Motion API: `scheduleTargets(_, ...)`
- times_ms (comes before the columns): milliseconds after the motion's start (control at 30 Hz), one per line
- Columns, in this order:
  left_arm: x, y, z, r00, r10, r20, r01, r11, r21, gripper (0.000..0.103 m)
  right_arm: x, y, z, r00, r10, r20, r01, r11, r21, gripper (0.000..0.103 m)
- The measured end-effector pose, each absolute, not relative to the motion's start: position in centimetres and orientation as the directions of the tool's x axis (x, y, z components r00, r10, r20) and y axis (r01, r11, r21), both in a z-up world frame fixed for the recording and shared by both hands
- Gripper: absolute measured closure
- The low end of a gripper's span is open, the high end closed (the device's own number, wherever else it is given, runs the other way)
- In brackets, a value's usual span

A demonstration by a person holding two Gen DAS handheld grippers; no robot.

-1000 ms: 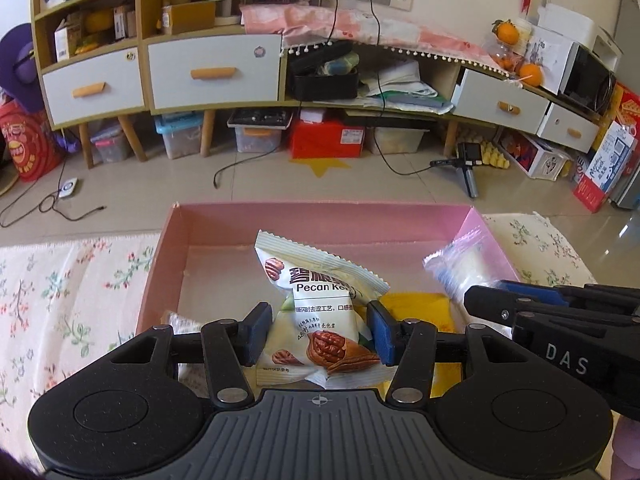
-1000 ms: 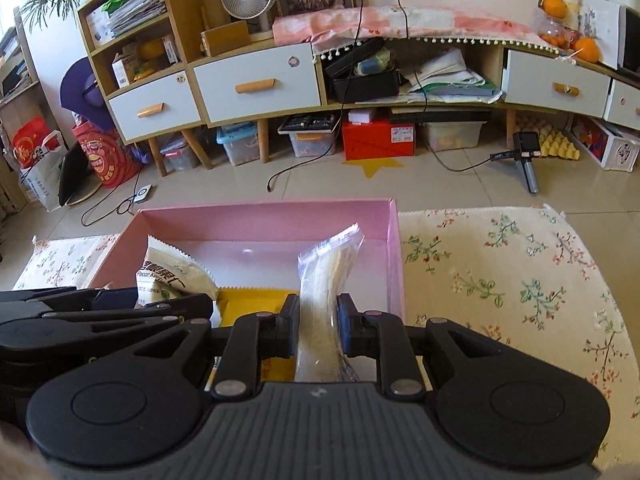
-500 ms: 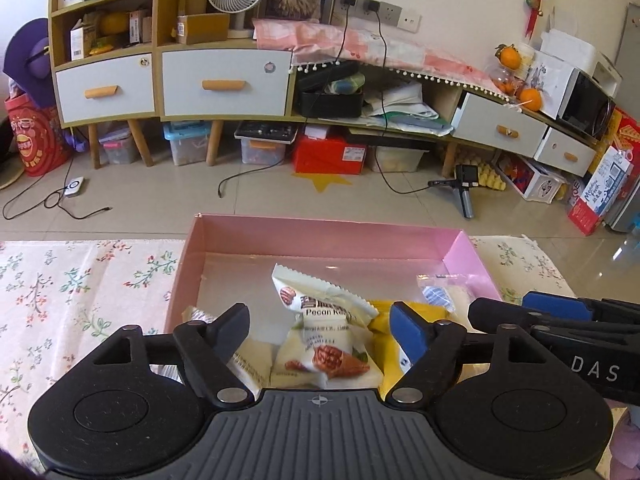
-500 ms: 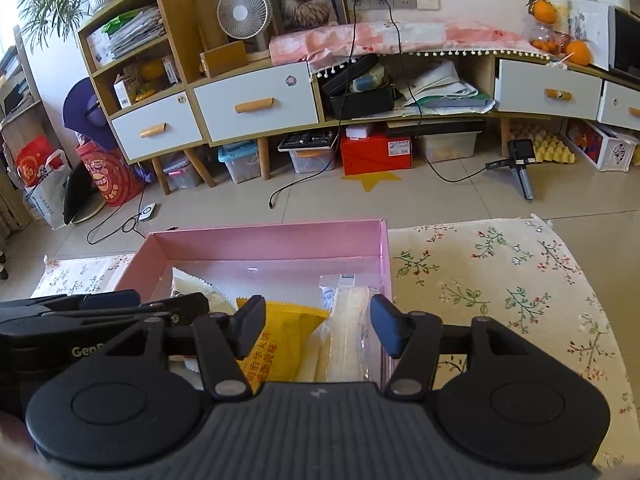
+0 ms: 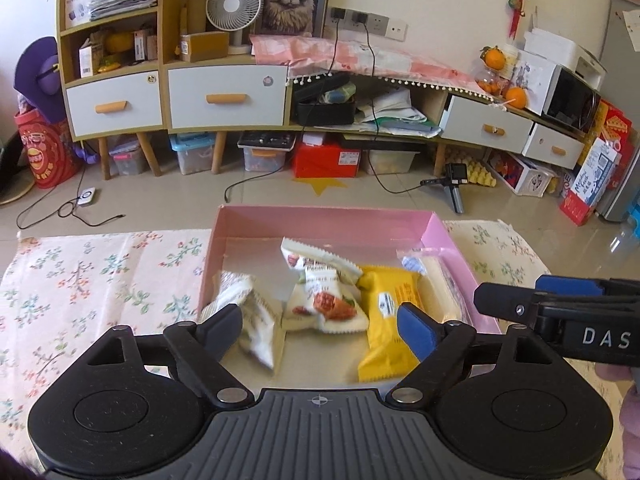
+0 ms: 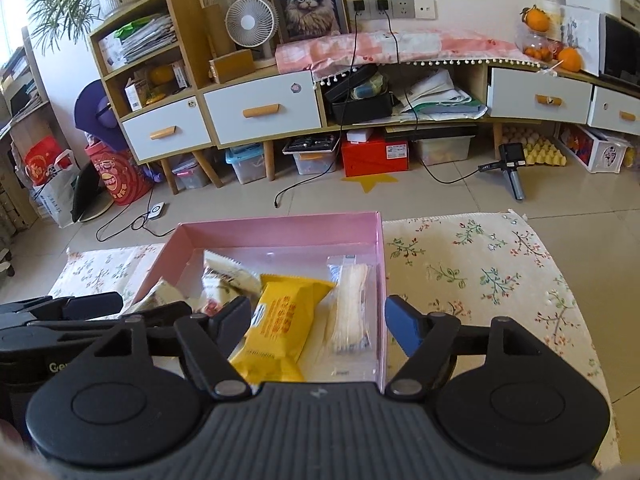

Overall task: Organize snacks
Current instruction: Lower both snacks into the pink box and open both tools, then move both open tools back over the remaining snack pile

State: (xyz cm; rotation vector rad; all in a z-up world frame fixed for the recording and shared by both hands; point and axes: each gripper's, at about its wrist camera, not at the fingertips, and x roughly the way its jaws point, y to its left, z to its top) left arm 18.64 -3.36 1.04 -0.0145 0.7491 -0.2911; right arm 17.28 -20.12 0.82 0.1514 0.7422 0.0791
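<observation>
Four packets (image 5: pixel 326 300) lie in your pink box (image 5: pixel 324 216); none shows on the cloth (image 6: pixel 480 264). Your left gripper (image 5: pixel 320 322) and right gripper (image 6: pixel 318 320), at its 3 o'clock, gape empty, so you look finished.

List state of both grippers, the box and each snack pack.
left gripper: open, empty
right gripper: open, empty
pink box: lidless, holding the packs
pecan pack: lying in box
yellow pack: lying in box
clear pack: lying by right wall
white pack: blurred, by left wall
</observation>
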Motion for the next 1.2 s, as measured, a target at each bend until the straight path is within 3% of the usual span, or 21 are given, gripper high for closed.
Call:
scheduleTargets(433, 13.3, -0.8, 1.2, 0.693, -0.257, -0.673, 0.245, 0.963, -0.116, 0.009, 13.2, -19.4, 1.2, 0.715, 0.161, -0.68, -0.037, 0.981, 0.193, 0.015)
scheduleTargets(1200, 6.6, 4.6, -2.1, 0.673, -0.258, -0.694, 0.256, 0.961, -0.108, 0.005, 7.2, -18.3, -0.4, 0.744, 0.187, -0.641, -0.131, 0.982, 0.135, 0.003)
